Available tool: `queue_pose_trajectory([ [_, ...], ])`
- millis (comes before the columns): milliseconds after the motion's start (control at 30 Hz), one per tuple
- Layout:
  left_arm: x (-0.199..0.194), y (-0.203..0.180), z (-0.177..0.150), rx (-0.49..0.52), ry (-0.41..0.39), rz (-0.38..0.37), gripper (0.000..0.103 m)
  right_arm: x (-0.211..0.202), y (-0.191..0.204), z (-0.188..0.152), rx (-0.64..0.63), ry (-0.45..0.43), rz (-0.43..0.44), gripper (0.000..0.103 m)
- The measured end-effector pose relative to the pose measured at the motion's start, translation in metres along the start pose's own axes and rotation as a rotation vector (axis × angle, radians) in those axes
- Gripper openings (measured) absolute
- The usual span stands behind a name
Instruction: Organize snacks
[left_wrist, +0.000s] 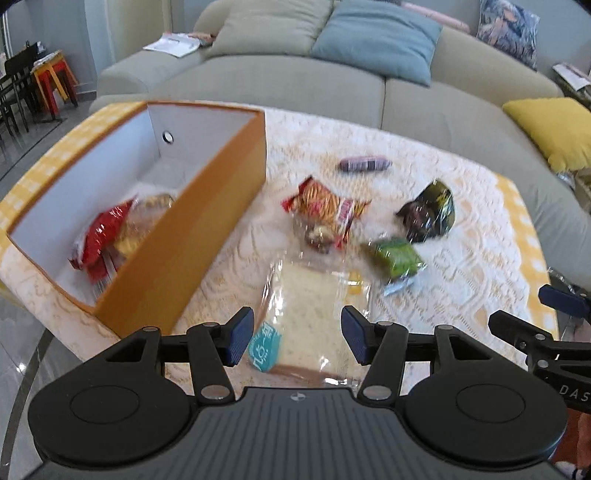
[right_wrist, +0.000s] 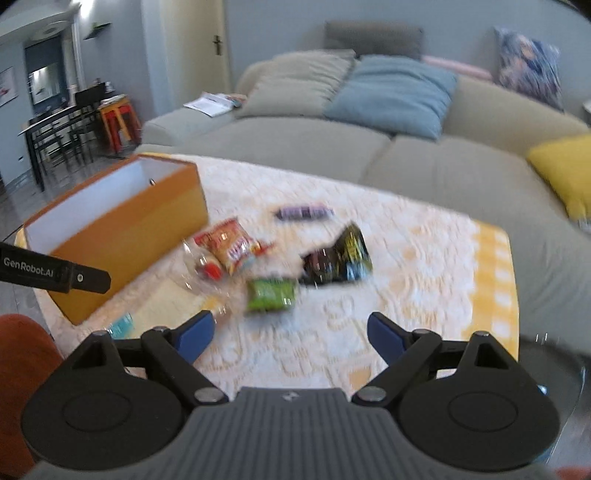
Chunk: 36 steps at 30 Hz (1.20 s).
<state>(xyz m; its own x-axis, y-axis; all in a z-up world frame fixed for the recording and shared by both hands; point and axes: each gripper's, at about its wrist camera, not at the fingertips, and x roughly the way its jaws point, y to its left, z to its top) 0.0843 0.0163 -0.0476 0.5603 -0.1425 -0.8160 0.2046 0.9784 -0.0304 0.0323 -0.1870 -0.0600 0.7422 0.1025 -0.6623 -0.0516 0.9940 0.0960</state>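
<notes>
At the far left, the open orange cardboard box with white inside (left_wrist: 177, 236) stands on the cloth-covered counter (left_wrist: 461, 236), with a red crinkly snack packet (left_wrist: 98, 236) inside. Right of it, the left tool (left_wrist: 297, 334) hangs released above a clear-wrapped pale bread packet (left_wrist: 314, 295). Beyond lie an orange-red noodle packet (left_wrist: 327, 206), a green packet (left_wrist: 397, 258), a black packet (left_wrist: 428, 212) and a purple wrapped roll (left_wrist: 364, 164). The right tool (right_wrist: 290, 338) is spread wide, holding nothing.
</notes>
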Motion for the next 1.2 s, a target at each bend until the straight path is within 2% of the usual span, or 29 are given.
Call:
queue_pose_trajectory([
  [267,0.04,0.007,-0.002,0.022,0.054,0.039,0.064,0.026,0.014,-0.006,0.017,0.033,0.103,0.073],
  [400,0.058,0.016,0.0,-0.004,0.083,0.033,0.064,0.052,0.025,-0.007,0.044,0.08,0.157,0.062],
  [533,0.072,0.024,0.0,-0.042,0.111,0.008,0.064,0.074,0.036,-0.009,0.037,0.117,0.205,0.049],
  [767,0.089,0.039,0.002,-0.13,0.14,-0.043,0.067,0.102,0.045,-0.01,0.085,0.166,0.252,0.043],
  [900,0.094,0.044,0.003,-0.17,0.142,-0.068,0.074,0.115,0.048,-0.012,0.093,0.196,0.253,0.027],
  [967,0.098,0.047,0.004,-0.188,0.146,-0.082,0.077,0.115,0.047,-0.013,0.098,0.189,0.26,0.024],
  [1033,0.102,0.05,0.004,-0.213,0.156,-0.103,0.079,0.113,0.048,-0.013,0.082,0.177,0.256,0.015],
  [1100,0.106,0.052,0.005,-0.233,0.165,-0.13,0.081,0.111,0.049,-0.013,0.057,0.17,0.249,0.01],
  [1200,0.111,0.055,0.004,-0.264,0.178,-0.17,0.084,0.11,0.049,-0.014,0.044,0.165,0.247,0.01],
])
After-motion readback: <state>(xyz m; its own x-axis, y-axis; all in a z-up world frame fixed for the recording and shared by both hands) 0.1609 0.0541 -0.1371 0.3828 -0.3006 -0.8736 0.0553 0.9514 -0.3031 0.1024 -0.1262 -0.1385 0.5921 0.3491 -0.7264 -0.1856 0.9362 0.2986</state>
